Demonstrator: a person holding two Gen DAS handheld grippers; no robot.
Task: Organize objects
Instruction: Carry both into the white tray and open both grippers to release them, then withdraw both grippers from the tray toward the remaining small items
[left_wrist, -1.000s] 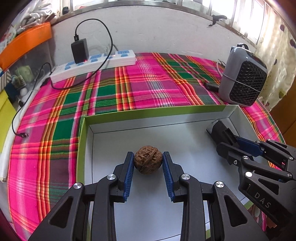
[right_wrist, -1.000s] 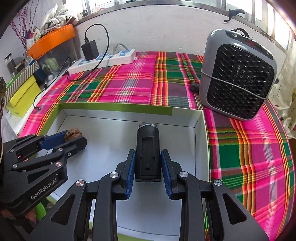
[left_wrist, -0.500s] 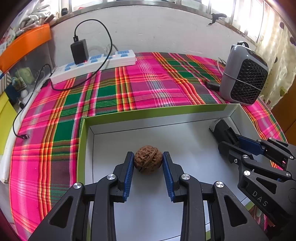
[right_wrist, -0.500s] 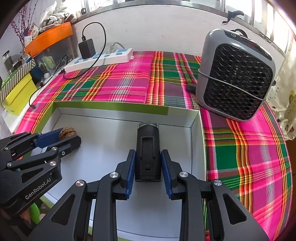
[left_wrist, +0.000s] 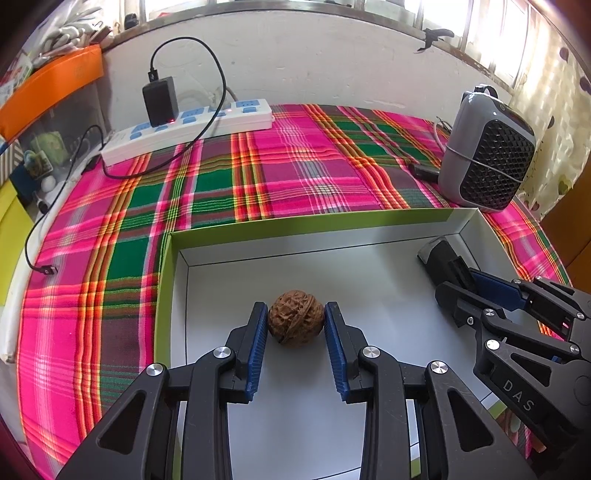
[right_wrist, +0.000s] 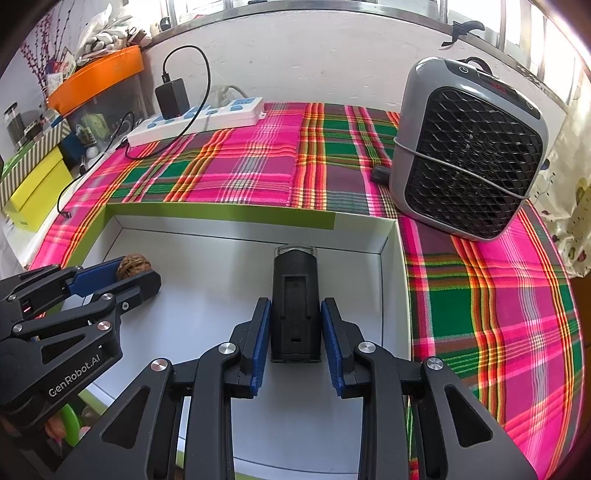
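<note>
One walnut (left_wrist: 295, 318), one black device (right_wrist: 295, 306), one box (left_wrist: 314, 224), one heater (right_wrist: 469, 158).

A worktop (left_wrist: 280, 177) is covered with a pink-and-green plaid cloth (right_wrist: 498, 317). A shallow white box (left_wrist: 314, 230) is set at six o'clock, a power strip (left_wrist: 192, 127) at eleven, and a grey fan heater (right_wrist: 469, 155) at two.

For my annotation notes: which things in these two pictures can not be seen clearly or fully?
- Walnut: in the right wrist view, mostly hidden behind the left gripper.
- Black device: in the left wrist view, its near end is covered by the right gripper.
- White box: near edge hidden under both grippers' bodies.
- Orange bin: contents too small.
</note>
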